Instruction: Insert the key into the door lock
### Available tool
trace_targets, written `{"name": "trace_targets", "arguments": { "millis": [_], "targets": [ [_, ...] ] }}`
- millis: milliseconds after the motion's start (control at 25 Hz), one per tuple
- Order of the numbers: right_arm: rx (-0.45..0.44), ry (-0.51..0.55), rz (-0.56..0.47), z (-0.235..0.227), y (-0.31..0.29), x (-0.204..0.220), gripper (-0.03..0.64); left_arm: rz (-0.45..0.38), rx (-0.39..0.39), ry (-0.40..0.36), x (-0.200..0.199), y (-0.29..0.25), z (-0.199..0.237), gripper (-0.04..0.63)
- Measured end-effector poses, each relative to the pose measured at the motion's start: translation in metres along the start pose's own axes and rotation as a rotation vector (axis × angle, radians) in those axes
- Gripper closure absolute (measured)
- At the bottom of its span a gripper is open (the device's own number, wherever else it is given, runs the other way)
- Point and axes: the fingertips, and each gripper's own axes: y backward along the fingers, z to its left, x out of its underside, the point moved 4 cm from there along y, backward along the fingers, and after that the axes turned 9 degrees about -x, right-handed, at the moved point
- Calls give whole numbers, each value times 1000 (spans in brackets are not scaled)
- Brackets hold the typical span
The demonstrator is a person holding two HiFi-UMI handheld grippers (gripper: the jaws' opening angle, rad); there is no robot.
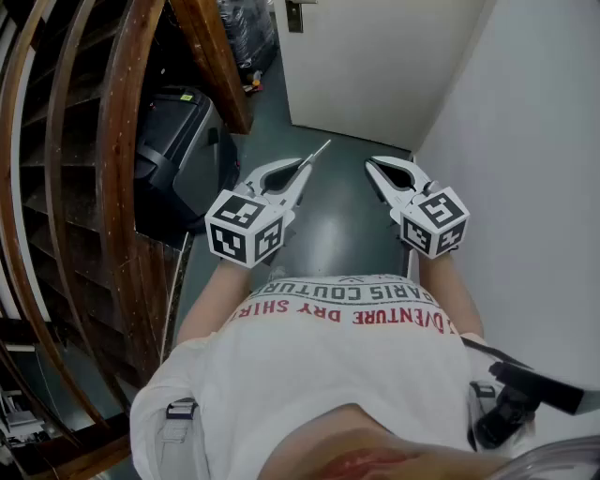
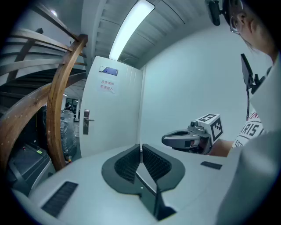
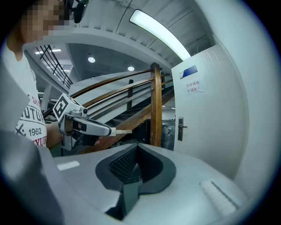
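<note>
Holding the key (image 1: 319,151) clenched in our left gripper (image 1: 302,173), right gripper (image 1: 377,176) closed on nothing, we stand well short of the door (image 1: 375,66); we should keep the blade level with the lock (image 1: 295,14) while approaching

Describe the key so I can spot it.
Start at the white door ahead. Before it, the left hand-held gripper holds the key: a thin pale blade jutting from its shut tips. The right hand-held gripper beside it has bare tips.
</note>
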Motion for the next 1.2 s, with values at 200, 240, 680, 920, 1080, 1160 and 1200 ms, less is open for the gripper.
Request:
{"name": "trace_targets", "arguments": {
  "millis": [200, 240, 680, 920, 1080, 1160, 1200],
  "targets": [
    [-3, 0, 6, -3, 8, 3, 615, 2, -4, -1, 1, -4, -9, 572],
    [-1, 0, 6, -4, 9, 4, 617, 3, -3, -2, 2, -4, -10, 572],
    [-2, -29, -14, -13, 14, 5, 615, 8, 6, 9, -1, -10, -15, 572],
    [-7, -49, 2, -33, -8, 21, 615, 28, -4, 40, 10, -28, 8, 572],
    [-1, -60, 9, -66, -32, 45, 615, 34, 0, 59, 27, -65, 35, 573],
    [8, -71, 15, -89, -52, 56, 615, 42, 8, 63, 34, -90, 54, 572],
    [12, -77, 21, -101, -64, 61, 615, 50, 14, 67, 37, -105, 66, 572]
  ]
}}
